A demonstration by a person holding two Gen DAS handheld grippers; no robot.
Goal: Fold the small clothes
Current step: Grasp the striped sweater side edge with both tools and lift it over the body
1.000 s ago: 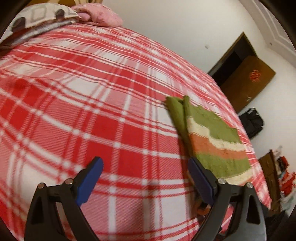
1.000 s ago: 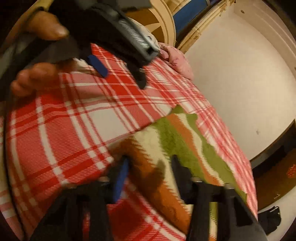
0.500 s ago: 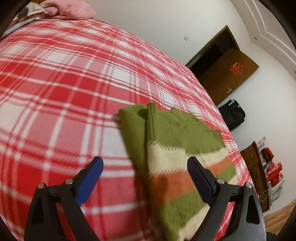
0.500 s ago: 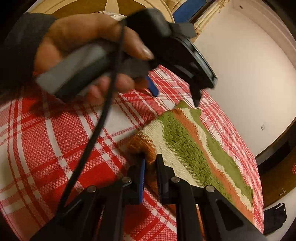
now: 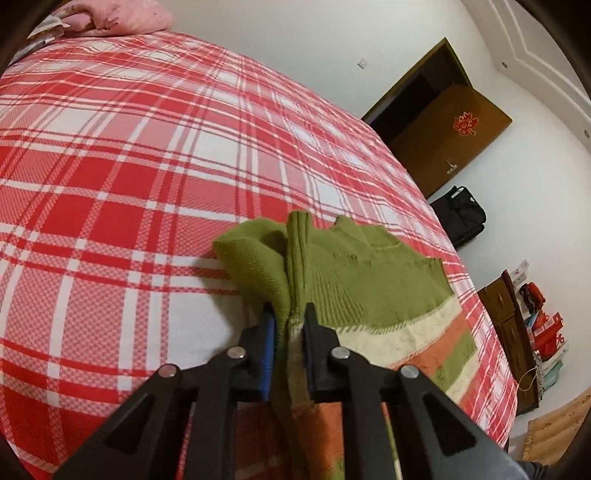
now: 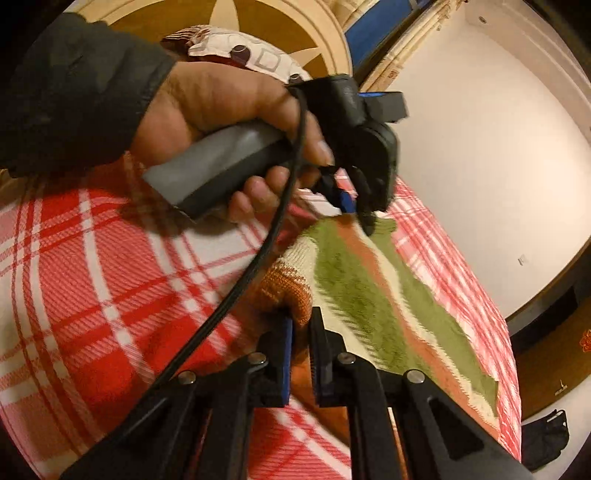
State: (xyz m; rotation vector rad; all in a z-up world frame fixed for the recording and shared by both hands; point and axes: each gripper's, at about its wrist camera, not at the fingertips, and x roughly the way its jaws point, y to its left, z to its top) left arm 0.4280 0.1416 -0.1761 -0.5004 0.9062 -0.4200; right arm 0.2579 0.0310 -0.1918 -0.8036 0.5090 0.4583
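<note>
A small knit sweater [image 5: 369,280] in green, cream and orange stripes lies folded lengthwise on the red plaid bed cover [image 5: 147,166]. My left gripper [image 5: 290,314] pinches the bunched green edge near the collar end, and its jaws are closing on the fabric. In the right wrist view the sweater [image 6: 354,288] runs away to the right. My right gripper [image 6: 301,321] is closing on its orange hem corner, with cloth pressed between the pads. A person's hand [image 6: 221,99] holds the left gripper [image 6: 354,210] at the sweater's far end.
A pink pillow [image 5: 122,18] lies at the head of the bed, and a patterned pillow [image 6: 251,55] rests against the wooden headboard [image 6: 277,22]. Beyond the bed's far side are a brown door [image 5: 454,129], a black bag [image 5: 461,218] and cluttered shelves [image 5: 535,325].
The left gripper moved over to the sweater's green end and went from wide open to clamped on it. The right gripper narrowed onto the orange hem corner.
</note>
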